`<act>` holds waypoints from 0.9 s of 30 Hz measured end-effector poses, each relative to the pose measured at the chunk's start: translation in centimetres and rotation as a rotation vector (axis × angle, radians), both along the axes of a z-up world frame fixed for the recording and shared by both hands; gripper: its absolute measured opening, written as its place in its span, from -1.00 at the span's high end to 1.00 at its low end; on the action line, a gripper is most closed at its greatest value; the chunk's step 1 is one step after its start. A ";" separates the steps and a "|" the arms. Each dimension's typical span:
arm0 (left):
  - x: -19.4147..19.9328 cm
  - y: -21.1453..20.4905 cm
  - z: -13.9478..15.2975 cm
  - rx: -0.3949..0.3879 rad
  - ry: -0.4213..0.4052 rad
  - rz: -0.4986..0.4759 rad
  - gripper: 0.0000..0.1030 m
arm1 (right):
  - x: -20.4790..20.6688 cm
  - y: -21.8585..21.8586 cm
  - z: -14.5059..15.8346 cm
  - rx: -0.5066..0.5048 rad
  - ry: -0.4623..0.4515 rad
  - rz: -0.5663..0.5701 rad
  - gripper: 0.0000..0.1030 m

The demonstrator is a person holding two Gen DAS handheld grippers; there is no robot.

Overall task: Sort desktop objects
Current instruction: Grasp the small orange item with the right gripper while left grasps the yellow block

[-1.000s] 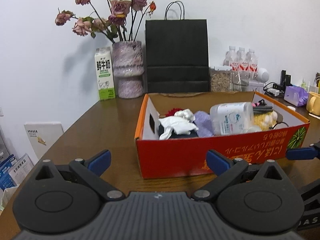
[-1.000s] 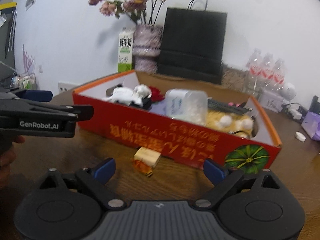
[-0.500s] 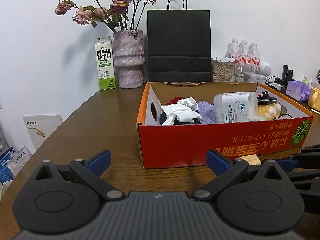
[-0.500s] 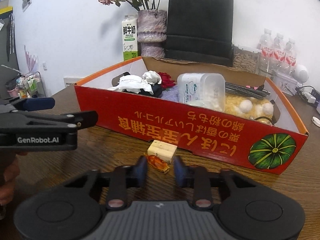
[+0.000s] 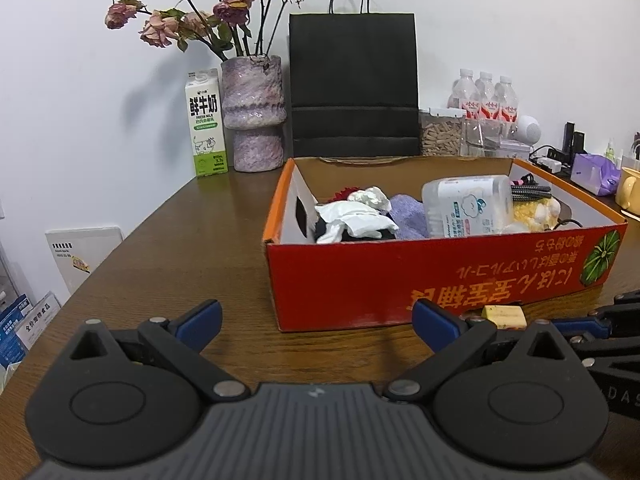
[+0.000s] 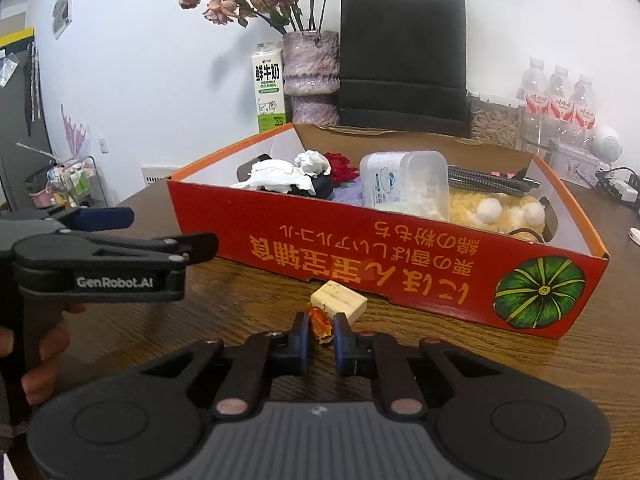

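Observation:
A red cardboard box [image 6: 400, 256] stands on the wooden table and holds tissues, a cotton-swab tub, cables and a yellow plush. It also shows in the left wrist view [image 5: 440, 280]. In front of it lie a small orange wrapped candy [image 6: 320, 323] and a pale yellow block [image 6: 339, 299], which the left wrist view [image 5: 503, 317] also shows. My right gripper [image 6: 321, 326] is shut on the candy at table level. My left gripper [image 5: 316, 318] is open and empty, held left of the box; it shows from the side in the right wrist view [image 6: 160, 232].
A milk carton [image 5: 206, 124], a vase of dried roses [image 5: 254, 114], a black paper bag [image 5: 354, 84] and water bottles [image 5: 486, 98] stand behind the box. A yellow mug [image 5: 630, 192] and purple pack sit at the right.
My right gripper went from wide open to closed around the orange candy and moved closer to it. My left gripper stayed open and drew back slightly from the box.

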State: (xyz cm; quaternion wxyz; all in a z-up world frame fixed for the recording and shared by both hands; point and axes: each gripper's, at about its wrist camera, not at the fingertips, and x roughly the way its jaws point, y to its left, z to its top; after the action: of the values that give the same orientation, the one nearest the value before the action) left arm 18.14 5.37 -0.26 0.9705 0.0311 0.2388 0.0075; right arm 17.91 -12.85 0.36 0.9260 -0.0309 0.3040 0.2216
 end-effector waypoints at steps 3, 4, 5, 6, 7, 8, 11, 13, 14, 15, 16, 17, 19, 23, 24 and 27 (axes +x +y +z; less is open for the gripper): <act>-0.2 -0.9 -0.1 0.007 0.006 -0.016 -1.00 | -0.3 -0.7 0.2 0.018 -0.007 -0.006 0.78; -0.2 -1.2 -0.1 0.008 0.006 -0.022 -1.00 | -0.4 -1.0 0.3 0.023 -0.011 -0.010 0.78; -0.3 -1.6 -0.1 0.008 0.008 -0.030 -1.00 | -0.4 -1.3 0.3 0.026 -0.016 -0.016 0.79; -0.3 -2.0 -0.1 0.009 0.010 -0.038 -1.00 | -0.5 -1.7 0.4 0.027 -0.020 -0.023 0.79; -0.4 -2.4 -0.1 0.010 0.011 -0.047 -1.00 | -0.6 -2.0 0.4 0.029 -0.022 -0.032 0.79; -0.4 -2.9 -0.1 0.011 0.013 -0.055 -1.00 | -0.6 -2.4 0.5 0.033 -0.024 -0.042 0.79; -0.4 -4.2 -0.3 0.015 0.021 -0.081 -1.00 | -0.7 -3.9 0.6 0.043 -0.035 -0.073 0.79; -0.3 -5.1 -0.4 0.014 0.027 -0.099 -1.00 | -0.8 -4.7 0.6 0.041 -0.043 -0.093 0.79; -0.2 -5.5 -0.4 0.015 0.031 -0.104 -1.00 | -0.8 -5.2 0.6 0.036 -0.050 -0.107 0.79; -0.1 -6.0 -0.5 0.016 0.038 -0.109 -1.00 | -0.8 -5.5 0.6 0.029 -0.056 -0.120 0.79; 0.0 -6.4 -0.6 0.015 0.046 -0.115 -1.00 | -0.8 -5.9 0.5 0.021 -0.062 -0.132 0.79; 0.2 -6.8 -0.7 0.015 0.054 -0.119 -1.00 | -0.7 -6.2 0.5 0.015 -0.067 -0.142 0.79; 0.4 -7.5 -0.9 0.015 0.071 -0.123 -1.00 | -0.6 -7.0 0.3 0.007 -0.073 -0.160 0.79; 1.2 -8.5 -1.2 -0.001 0.102 -0.124 -1.00 | -0.4 -8.0 0.2 0.009 -0.078 -0.185 0.79; 1.5 -8.7 -1.2 -0.007 0.113 -0.118 -1.00 | -0.3 -8.3 0.1 0.012 -0.077 -0.188 0.79; 2.3 -9.0 -1.5 -0.031 0.153 -0.091 -0.95 | -0.1 -8.8 -0.1 0.021 -0.074 -0.192 0.79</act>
State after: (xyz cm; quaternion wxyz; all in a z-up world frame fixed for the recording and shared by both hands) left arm 20.44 -3.59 -1.80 0.9492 0.0273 0.3105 -0.0428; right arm 17.85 -21.61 0.25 0.9539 0.0001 0.2688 0.1339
